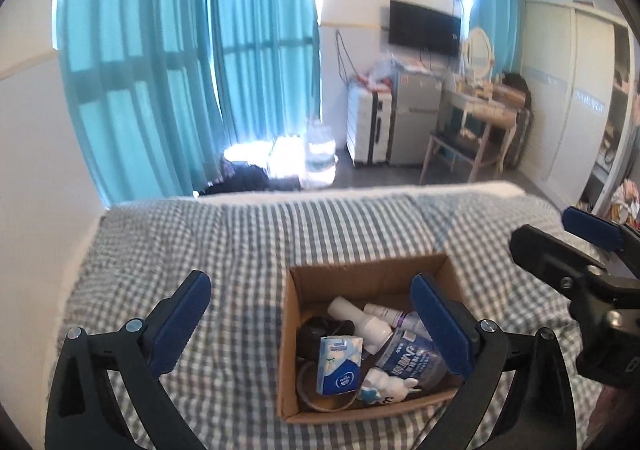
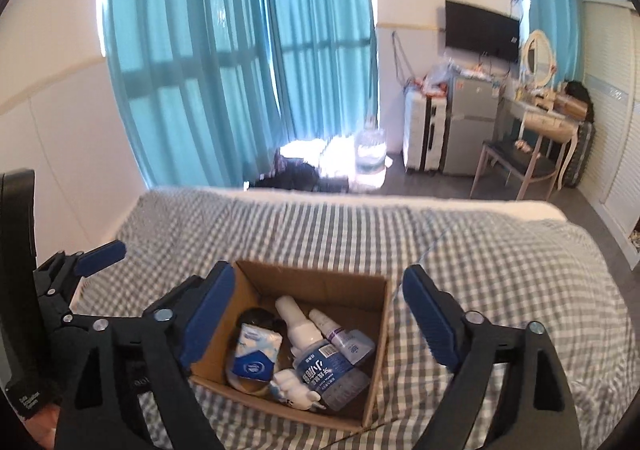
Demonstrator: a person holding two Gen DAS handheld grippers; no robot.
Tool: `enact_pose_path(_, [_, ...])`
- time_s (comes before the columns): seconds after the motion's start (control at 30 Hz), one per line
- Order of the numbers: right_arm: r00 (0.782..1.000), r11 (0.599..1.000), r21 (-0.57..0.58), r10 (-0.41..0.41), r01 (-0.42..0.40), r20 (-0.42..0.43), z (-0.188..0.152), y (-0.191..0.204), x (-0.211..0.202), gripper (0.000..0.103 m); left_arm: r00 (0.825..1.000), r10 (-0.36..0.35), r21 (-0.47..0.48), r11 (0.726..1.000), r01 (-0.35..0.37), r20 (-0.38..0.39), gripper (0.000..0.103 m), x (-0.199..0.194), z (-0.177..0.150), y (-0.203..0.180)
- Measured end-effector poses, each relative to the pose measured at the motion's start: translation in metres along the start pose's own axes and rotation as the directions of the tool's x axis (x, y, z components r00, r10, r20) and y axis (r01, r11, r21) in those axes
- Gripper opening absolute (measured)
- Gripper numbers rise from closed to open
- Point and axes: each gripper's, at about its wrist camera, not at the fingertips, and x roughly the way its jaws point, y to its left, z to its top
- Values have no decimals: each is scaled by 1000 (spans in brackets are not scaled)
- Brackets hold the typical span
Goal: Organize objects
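An open cardboard box [image 1: 290,338] [image 2: 378,334] sits on the checked bedspread. It holds a blue-and-white tissue pack [image 1: 339,364] [image 2: 254,354], a blue-labelled bottle [image 1: 412,360] [image 2: 330,374], a white spray bottle [image 1: 360,316] [image 2: 296,324], a small tube [image 1: 386,313] [image 2: 340,334], a white rabbit figure [image 1: 390,388] [image 2: 294,388], a tape roll [image 1: 320,400] and a dark object [image 1: 320,330]. My left gripper [image 1: 310,324] is open and empty above the box's left side. My right gripper [image 2: 318,324] is open and empty above the box; it also shows at the right edge of the left wrist view [image 1: 560,246].
The bed [image 1: 240,250] [image 2: 500,270] spreads around the box. Beyond its far edge are teal curtains [image 1: 192,61], a water jug [image 1: 320,153], a suitcase [image 1: 368,125], a small fridge [image 1: 414,117], a chair [image 2: 516,165] and a dressing table [image 2: 548,117]. A wardrobe [image 1: 568,97] stands at right.
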Motion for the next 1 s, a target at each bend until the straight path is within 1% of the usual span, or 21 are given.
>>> enact_pose_path(0.13, [997, 1000, -10, -17, 18, 79, 9, 3, -54, 99, 998, 20, -9, 1000, -19, 63, 103, -46, 13, -3])
enact_pose_path(0.2, [994, 999, -17, -33, 35, 108, 12, 4, -75, 100, 995, 25, -11, 1000, -24, 94, 103, -70, 16, -3])
enact_pose_path(0.23, [992, 999, -17, -44, 46, 118, 12, 4, -84, 100, 994, 15, -12, 1000, -14, 107, 103, -82, 17, -4])
enact_pose_path(0.3, [989, 998, -18, -63, 66, 136, 10, 3, -103, 101, 993, 1, -8, 1000, 0, 121, 103, -98, 16, -7])
enact_pose_path(0.4, [985, 997, -17, -73, 77, 156, 4, 1, -125, 101, 988, 11, -3, 1000, -10, 154, 103, -121, 9, -10])
enact_pose_path(0.53, [975, 993, -28, -106, 113, 197, -14, 1, -150, 101, 985, 15, -15, 1000, -13, 174, 103, -142, -2, -12])
enact_pose_path(0.6, [972, 992, -37, -107, 117, 210, -24, 4, -158, 101, 983, 9, -20, 1000, -5, 184, 103, -149, -11, -12])
enact_pose_path(0.73, [968, 992, -50, -101, 115, 228, -45, 5, -167, 101, 977, 18, -18, 1000, -15, 210, 103, -160, -27, -15])
enact_pose_path(0.83, [965, 992, -56, -95, 112, 245, -62, 5, -167, 101, 965, 8, -8, 1000, -6, 263, 103, -166, -39, -16])
enact_pose_path(0.93, [962, 989, -70, -108, 130, 250, -79, 6, -160, 102, 954, 24, 4, 1000, -26, 300, 103, -168, -54, -20])
enact_pose_path(1.0, [961, 987, -84, -115, 140, 250, -91, 5, -152, 102, 947, 54, 6, 998, -59, 316, 103, -166, -65, -22])
